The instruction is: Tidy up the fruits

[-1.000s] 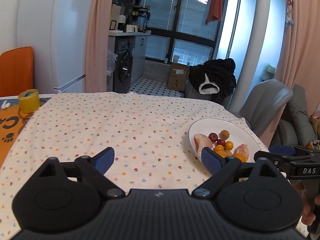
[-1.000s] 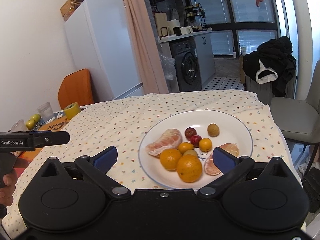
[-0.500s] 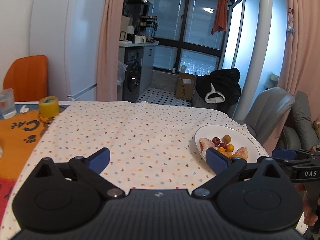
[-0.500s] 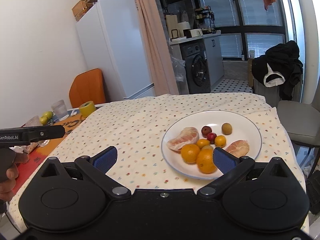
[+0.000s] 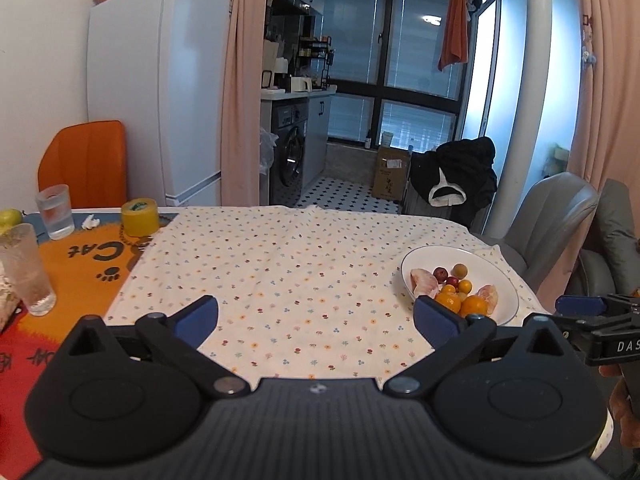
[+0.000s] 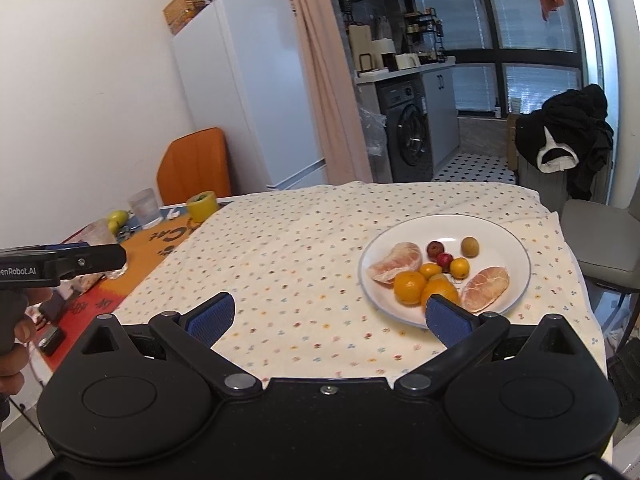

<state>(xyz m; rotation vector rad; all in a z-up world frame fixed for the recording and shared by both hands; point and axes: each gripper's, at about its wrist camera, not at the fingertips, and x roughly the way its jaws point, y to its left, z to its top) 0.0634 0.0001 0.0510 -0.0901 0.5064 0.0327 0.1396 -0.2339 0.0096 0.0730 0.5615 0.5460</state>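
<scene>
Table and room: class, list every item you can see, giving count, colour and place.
plate: 1, white, on the cloth, right
pomelo pieces: 2, pink, on plate
oranges: 2, orange, front of plate
small fruits: about 6, red, orange, brown, mid plate
tablecloth: 1, floral cream, over the table
glasses: 2, clear, left
tape roll: 1, yellow, left
fridge: 1, white, behind
left claw: open
right claw: open
</scene>
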